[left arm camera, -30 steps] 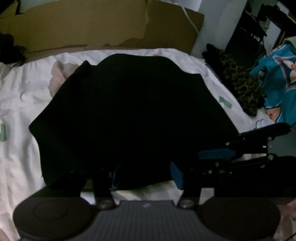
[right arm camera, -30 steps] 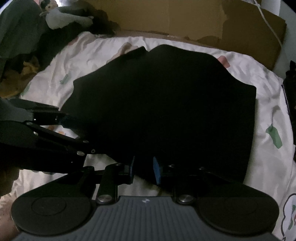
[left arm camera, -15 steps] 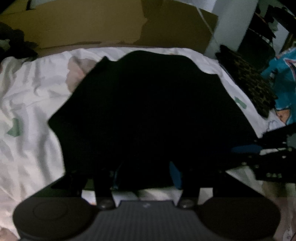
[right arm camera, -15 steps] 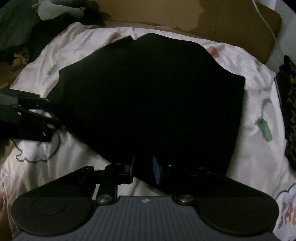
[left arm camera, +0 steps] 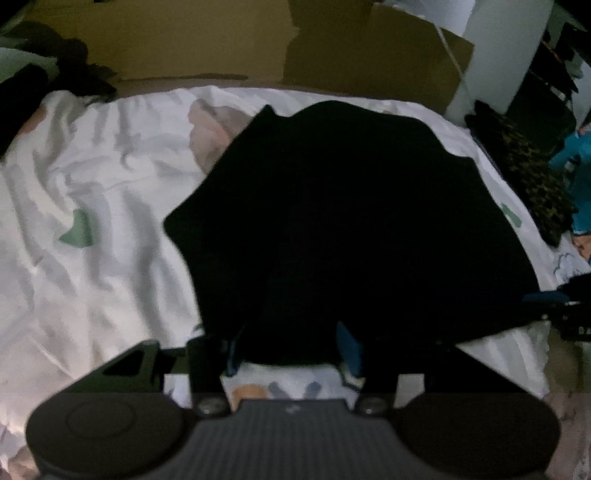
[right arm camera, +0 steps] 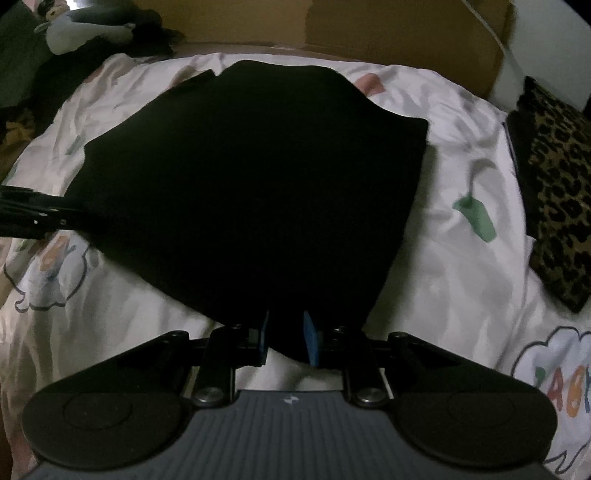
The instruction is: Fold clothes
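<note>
On bed: white printed sheet (left arm camera: 92,258), rumpled, spread under everything; cardboard (right arm camera: 388,33) propped behind it. Black garment (right arm camera: 251,192), lying across sheet's middle, near hem lifted at two points. Leopard-print cloth (right arm camera: 557,206) beside sheet on right edge. Left gripper (left arm camera: 288,354), blue pads set wide apart, hem bunched between them; whether it is actually pinched cannot be told. Right gripper (right arm camera: 286,339), blue pads close together, clamped on garment's near edge

Open bed sheet (left arm camera: 92,258) fills the left of the frame; a leopard-print cushion (right arm camera: 554,206) blocks the right edge, cardboard (right arm camera: 388,33) along the top.
</note>
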`<action>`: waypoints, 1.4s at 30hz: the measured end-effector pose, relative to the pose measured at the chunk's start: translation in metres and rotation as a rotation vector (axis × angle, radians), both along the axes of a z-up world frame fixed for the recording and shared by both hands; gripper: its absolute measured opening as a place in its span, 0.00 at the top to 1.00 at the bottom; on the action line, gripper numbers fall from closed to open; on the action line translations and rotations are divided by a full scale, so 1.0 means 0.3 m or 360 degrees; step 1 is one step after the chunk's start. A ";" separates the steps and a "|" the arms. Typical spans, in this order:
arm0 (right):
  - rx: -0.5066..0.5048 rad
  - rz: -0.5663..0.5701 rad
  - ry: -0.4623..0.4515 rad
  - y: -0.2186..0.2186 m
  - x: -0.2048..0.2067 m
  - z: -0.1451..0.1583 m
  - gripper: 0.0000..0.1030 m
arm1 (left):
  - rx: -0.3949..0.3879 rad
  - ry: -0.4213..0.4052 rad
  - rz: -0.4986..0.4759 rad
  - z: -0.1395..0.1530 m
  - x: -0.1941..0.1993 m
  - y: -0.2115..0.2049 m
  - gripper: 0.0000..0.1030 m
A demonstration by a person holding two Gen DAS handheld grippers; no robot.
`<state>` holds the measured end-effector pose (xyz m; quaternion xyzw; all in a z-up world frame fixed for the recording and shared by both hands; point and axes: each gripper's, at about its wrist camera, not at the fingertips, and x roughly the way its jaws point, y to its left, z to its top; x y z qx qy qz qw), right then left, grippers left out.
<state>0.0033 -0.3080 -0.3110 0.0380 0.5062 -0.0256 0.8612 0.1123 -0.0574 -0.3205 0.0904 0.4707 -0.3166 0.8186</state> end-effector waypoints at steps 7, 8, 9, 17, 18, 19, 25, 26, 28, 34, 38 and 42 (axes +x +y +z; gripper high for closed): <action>0.0073 -0.0126 0.0030 -0.045 -0.023 -0.017 0.76 | -0.0002 0.0022 0.0058 -0.009 0.010 0.031 0.47; 0.0073 -0.0129 0.0030 -0.046 -0.024 -0.018 0.76 | 0.0001 0.0019 0.0058 -0.009 0.008 0.030 0.47; 0.0074 -0.0132 0.0031 -0.047 -0.025 -0.019 0.75 | -0.0001 0.0019 0.0059 -0.009 0.009 0.032 0.47; 0.0061 -0.0223 0.0076 -0.079 -0.046 -0.034 0.69 | 0.0011 0.0011 0.0071 -0.013 0.023 0.052 0.46; 0.0098 -0.0252 0.0075 -0.093 -0.053 -0.036 0.69 | 0.0018 0.0011 0.0086 -0.012 0.025 0.058 0.45; 0.0143 -0.0284 0.0074 -0.109 -0.061 -0.039 0.69 | 0.0017 0.0027 0.0118 -0.012 0.032 0.070 0.44; 0.0371 -0.0445 -0.0011 -0.173 -0.120 -0.008 0.69 | -0.0089 0.0157 0.0300 0.007 0.064 0.170 0.45; 0.0440 -0.0481 -0.0028 -0.187 -0.131 -0.007 0.69 | -0.0117 0.0179 0.0329 0.011 0.068 0.187 0.46; 0.0585 -0.0547 -0.0042 -0.211 -0.151 -0.016 0.69 | -0.0175 0.0227 0.0397 0.017 0.073 0.220 0.50; 0.1031 -0.0784 -0.0046 -0.253 -0.202 -0.063 0.69 | -0.0387 0.0453 0.0563 0.010 0.084 0.276 0.55; 0.1251 -0.0939 -0.0043 -0.256 -0.204 -0.107 0.69 | -0.0500 0.0615 0.0645 -0.021 0.094 0.273 0.55; 0.1335 -0.1029 -0.0042 -0.252 -0.185 -0.146 0.69 | -0.0535 0.0704 0.0719 -0.058 0.098 0.269 0.54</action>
